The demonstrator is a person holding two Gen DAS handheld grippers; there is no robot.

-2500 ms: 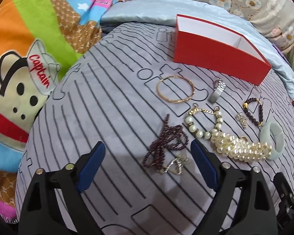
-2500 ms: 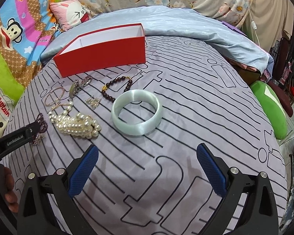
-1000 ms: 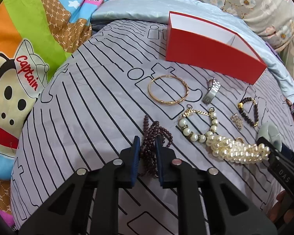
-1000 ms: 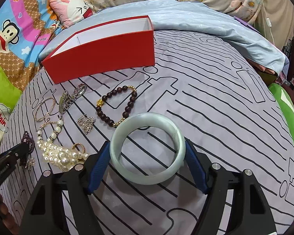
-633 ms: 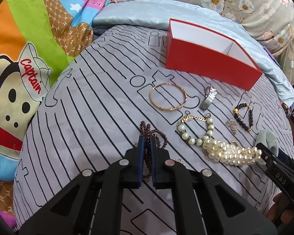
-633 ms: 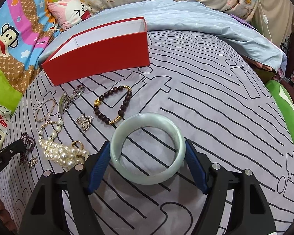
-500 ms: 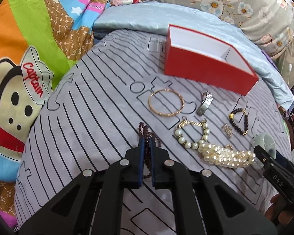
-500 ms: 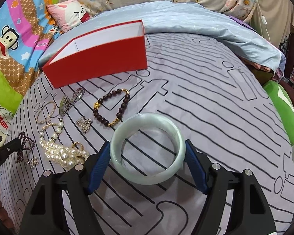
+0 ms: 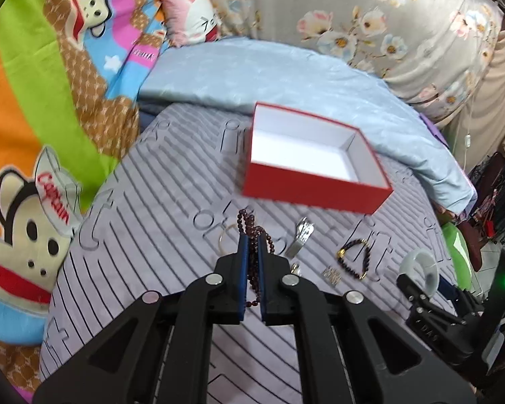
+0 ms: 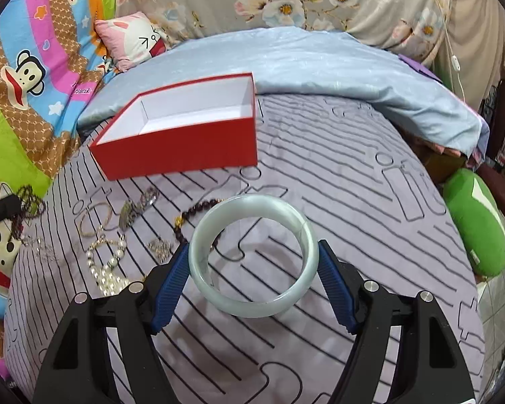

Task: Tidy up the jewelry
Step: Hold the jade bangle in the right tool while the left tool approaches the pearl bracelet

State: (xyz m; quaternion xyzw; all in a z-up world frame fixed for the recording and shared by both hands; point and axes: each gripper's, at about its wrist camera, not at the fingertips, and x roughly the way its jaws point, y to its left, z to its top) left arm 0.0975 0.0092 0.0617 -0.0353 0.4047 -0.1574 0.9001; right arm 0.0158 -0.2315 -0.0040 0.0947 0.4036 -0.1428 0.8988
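The limp dark bead strand (image 9: 252,262) is pinched in the clenched left gripper (image 9: 251,245), while the rigid, likely slippery jade bangle (image 10: 252,256) (probably brittle) is clamped across its outer rim by the right gripper (image 10: 252,259).

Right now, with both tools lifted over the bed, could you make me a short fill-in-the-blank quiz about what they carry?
The left tool is shut on a dark ___ strand.
The right tool holds a pale green ___.
The red box is ___ inside.
A pearl necklace lies on the striped ___.

Missing: beaded; bangle; empty; sheet
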